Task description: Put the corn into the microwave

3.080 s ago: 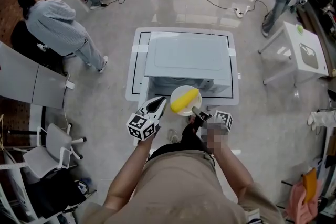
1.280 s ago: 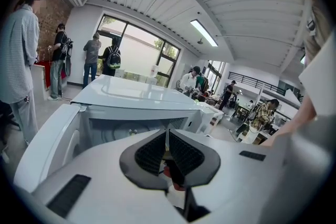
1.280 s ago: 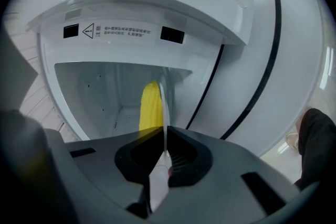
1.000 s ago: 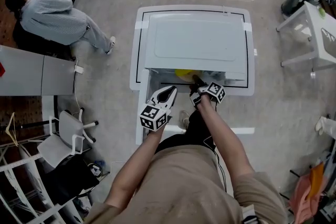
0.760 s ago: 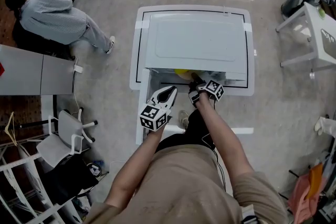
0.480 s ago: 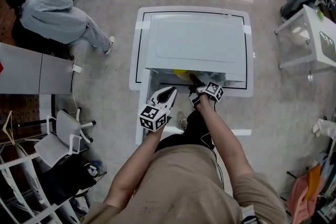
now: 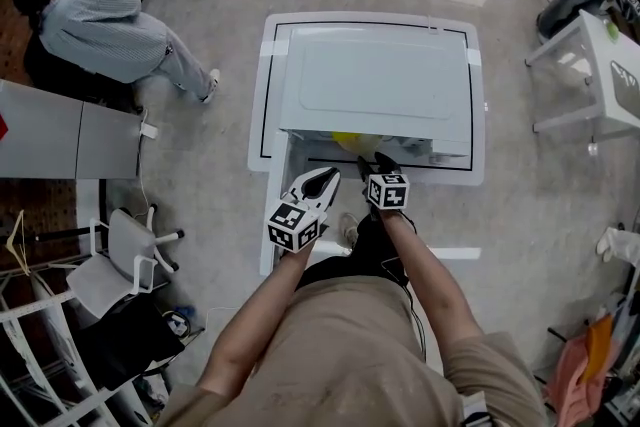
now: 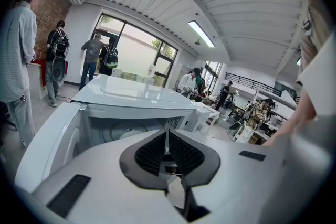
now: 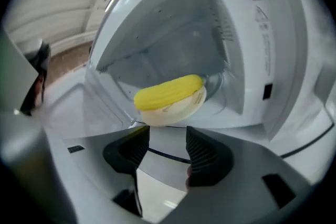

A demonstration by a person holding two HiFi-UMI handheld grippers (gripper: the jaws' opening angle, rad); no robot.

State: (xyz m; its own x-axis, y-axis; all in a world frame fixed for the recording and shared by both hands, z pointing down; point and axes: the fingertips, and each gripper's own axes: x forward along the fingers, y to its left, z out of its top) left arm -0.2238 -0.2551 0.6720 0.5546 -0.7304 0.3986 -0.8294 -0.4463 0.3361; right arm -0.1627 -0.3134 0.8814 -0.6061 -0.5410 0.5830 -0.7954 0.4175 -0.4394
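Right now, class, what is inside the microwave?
Inside the microwave, a yellow corn cob lies on a pale dish. The dish covers the cavity floor beneath it, and the corn hides the dish's middle.

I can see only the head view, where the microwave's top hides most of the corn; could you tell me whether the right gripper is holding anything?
Observer: No. On the right gripper the jaws have just been opening and stand apart, with nothing between them.
Operator: Thank you. Where does the corn sit?
Observer: The corn lies on a white bowl inside the microwave, near its front.
Operator: And the left gripper?
Observer: Its jaws are together, holding nothing.
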